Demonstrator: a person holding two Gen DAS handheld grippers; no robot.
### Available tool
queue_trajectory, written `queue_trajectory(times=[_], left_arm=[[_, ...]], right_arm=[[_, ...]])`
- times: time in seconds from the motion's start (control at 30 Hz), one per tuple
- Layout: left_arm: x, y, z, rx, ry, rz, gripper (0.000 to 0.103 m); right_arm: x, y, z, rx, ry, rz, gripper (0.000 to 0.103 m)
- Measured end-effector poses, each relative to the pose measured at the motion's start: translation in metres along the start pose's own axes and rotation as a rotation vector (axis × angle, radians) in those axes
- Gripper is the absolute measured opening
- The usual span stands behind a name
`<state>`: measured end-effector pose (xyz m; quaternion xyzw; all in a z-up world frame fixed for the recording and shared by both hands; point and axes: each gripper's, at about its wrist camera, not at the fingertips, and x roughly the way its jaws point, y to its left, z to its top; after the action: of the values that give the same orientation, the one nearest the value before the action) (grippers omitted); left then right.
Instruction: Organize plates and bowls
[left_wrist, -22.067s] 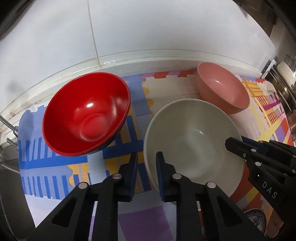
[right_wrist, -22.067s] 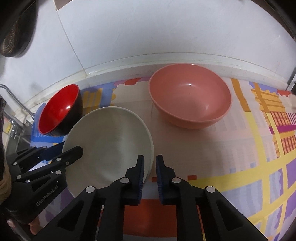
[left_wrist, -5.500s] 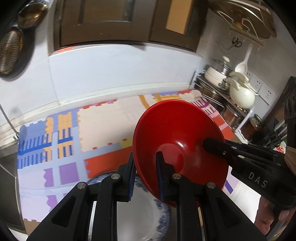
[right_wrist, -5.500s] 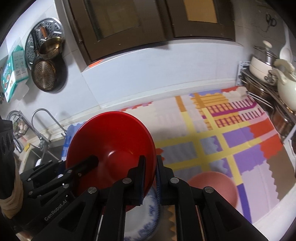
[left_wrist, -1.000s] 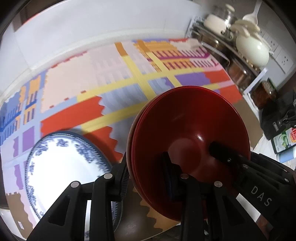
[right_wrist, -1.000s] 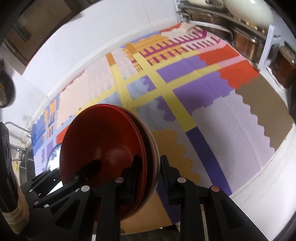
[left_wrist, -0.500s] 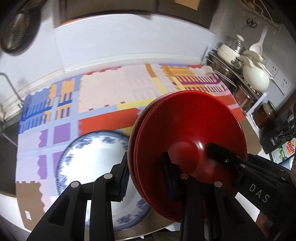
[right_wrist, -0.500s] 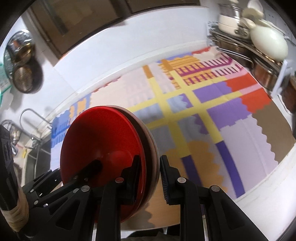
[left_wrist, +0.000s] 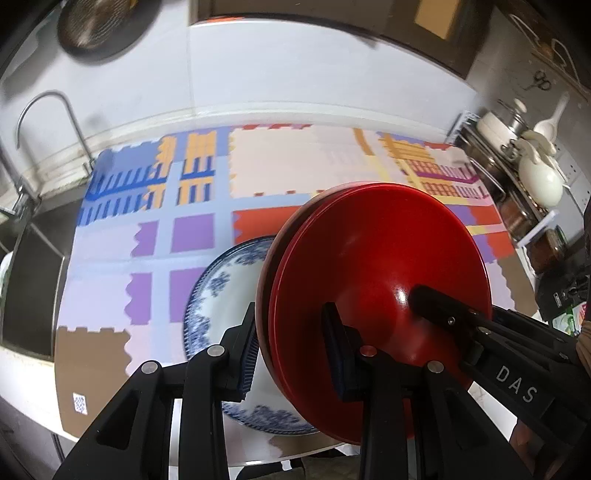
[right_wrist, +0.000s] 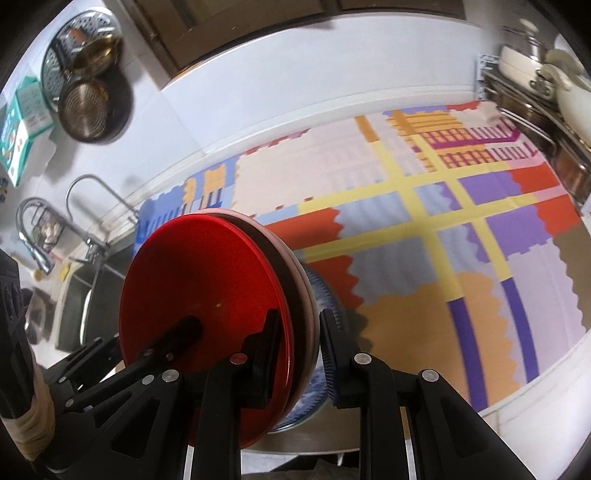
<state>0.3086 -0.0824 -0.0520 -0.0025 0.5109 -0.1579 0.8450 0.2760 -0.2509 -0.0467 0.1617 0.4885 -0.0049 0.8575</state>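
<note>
A stack of nested bowls hangs tilted above the counter: a red bowl (left_wrist: 376, 266) inside, with a pink bowl's rim (right_wrist: 300, 266) showing behind it. My left gripper (left_wrist: 291, 350) is shut on the stack's near-left rim. My right gripper (right_wrist: 297, 350) is shut on the opposite rim and also shows as the black right gripper (left_wrist: 461, 321) reaching into the red bowl. In the right wrist view the left gripper (right_wrist: 162, 350) comes in from the lower left. Under the stack, a blue-and-white plate (left_wrist: 218, 295) lies on the colourful mat (left_wrist: 295, 166), partly hidden.
A sink with a curved faucet (left_wrist: 44, 110) lies left of the mat. A rack of pots and a white kettle (left_wrist: 539, 177) stands at the right end. Pans (right_wrist: 88, 103) hang on the white wall. The counter's front edge (right_wrist: 535, 391) runs just below the plate.
Both grippers have carried the bowl stack leftward and slightly up, from right of the blue-and-white plate to over it. The grips on the rim are unchanged.
</note>
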Motion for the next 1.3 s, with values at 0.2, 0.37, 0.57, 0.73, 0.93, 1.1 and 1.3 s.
queue_trajectory(times=[0.2, 0.37, 0.57, 0.73, 0.93, 1.1, 1.3], left_arm=[[0.01, 0.018, -0.007, -0.039, 0.031, 0.012, 0.032], [0.024, 0.027, -0.011, -0.057, 0.071, 0.017, 0.032], [0.046, 0.028, -0.015, -0.06, 0.133, 0.023, 0.032], [0.059, 0.03, -0.014, -0.068, 0.159, 0.031, 0.032], [0.07, 0.032, -0.013, -0.072, 0.174, 0.049, 0.032], [0.076, 0.034, -0.012, -0.079, 0.188, 0.05, 0.032], [0.082, 0.036, -0.012, -0.087, 0.199, 0.049, 0.032]], right_arm=[[0.017, 0.021, -0.005, -0.029, 0.043, 0.012, 0.023], [0.03, 0.029, -0.008, -0.049, 0.08, 0.013, 0.023], [0.048, 0.029, -0.01, -0.055, 0.123, -0.003, 0.023], [0.061, 0.025, -0.008, -0.047, 0.154, -0.01, 0.023], [0.075, 0.024, -0.007, -0.046, 0.179, -0.009, 0.023], [0.085, 0.022, -0.006, -0.046, 0.196, -0.007, 0.023], [0.092, 0.023, -0.005, -0.052, 0.208, -0.008, 0.023]])
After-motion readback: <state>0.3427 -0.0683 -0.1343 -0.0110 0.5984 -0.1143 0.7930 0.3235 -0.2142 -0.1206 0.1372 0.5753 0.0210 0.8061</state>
